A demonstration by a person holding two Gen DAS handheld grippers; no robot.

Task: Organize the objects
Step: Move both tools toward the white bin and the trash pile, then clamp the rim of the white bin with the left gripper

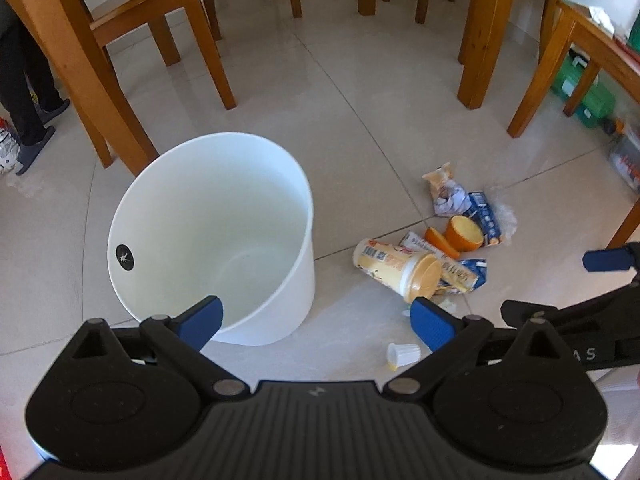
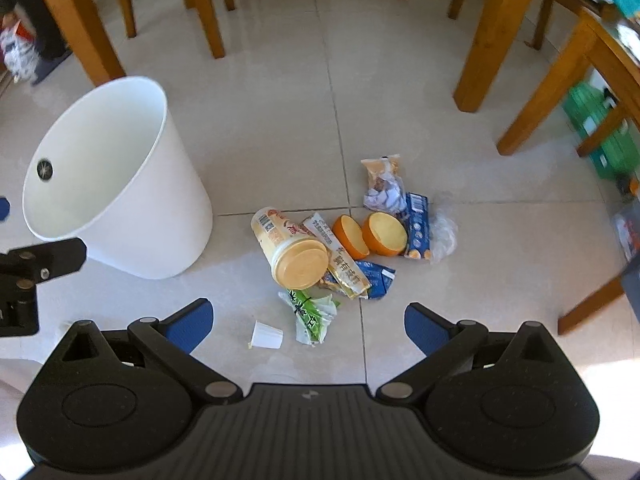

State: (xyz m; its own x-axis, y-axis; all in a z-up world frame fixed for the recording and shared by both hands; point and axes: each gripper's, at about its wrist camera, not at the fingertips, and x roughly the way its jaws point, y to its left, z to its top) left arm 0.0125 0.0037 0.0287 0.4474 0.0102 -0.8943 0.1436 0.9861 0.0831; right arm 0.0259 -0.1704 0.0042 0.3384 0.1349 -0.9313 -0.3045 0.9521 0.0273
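Standing beside floor litter [image 2: 340, 248], white bin [image 2: 116, 184] holds nothing.

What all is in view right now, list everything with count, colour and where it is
bin: 1, white, upright on the floor, left of the litter, looks empty
drink cup: 1, yellow, lidded, lying at the pile's near left
orange peel halves: 2, orange, middle of the pile
snack wrappers: several, blue and tan, in the pile
crumpled paper: 1, white, far side of the pile
green wrapper: 1, near edge of the pile
small cup: 1, white, tipped over, nearest the grippers
chairs and table legs: several, brown wood, far side
left gripper: 1, black, blue pads, open
right gripper: 1, same, open
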